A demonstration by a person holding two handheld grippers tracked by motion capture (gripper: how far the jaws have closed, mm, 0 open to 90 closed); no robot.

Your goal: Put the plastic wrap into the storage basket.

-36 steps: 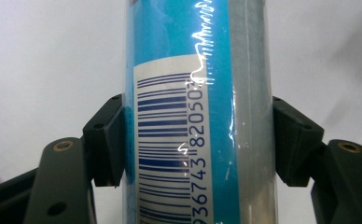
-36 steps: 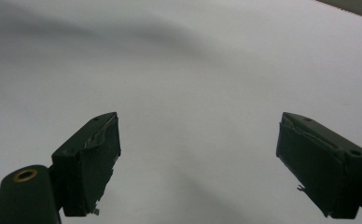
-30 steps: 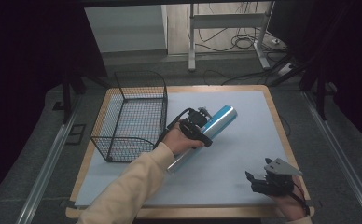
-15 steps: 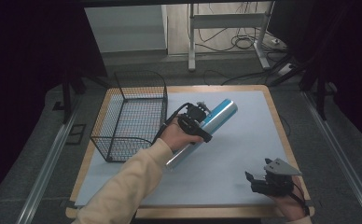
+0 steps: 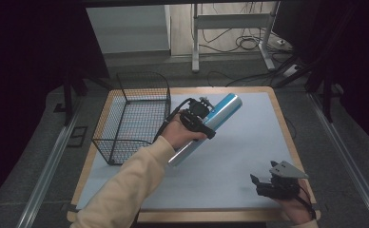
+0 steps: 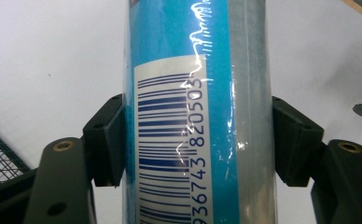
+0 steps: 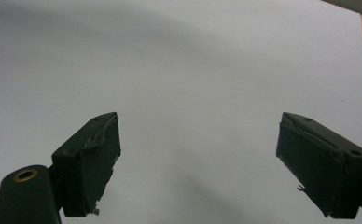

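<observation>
Both pads of my left gripper (image 6: 195,140) press the sides of the blue tube (image 6: 198,93), held beside the basket (image 5: 135,114). It seems light, stiff, its glossy wrap slippery; gripping mid-length feels safest. My right gripper (image 7: 198,168) gapes wide, empty.

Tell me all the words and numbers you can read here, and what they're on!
"936743 820503": printed beside the barcode on the white label of the shiny blue and silver tube, with the first digit partly cut off.
No other text can be read.
</observation>
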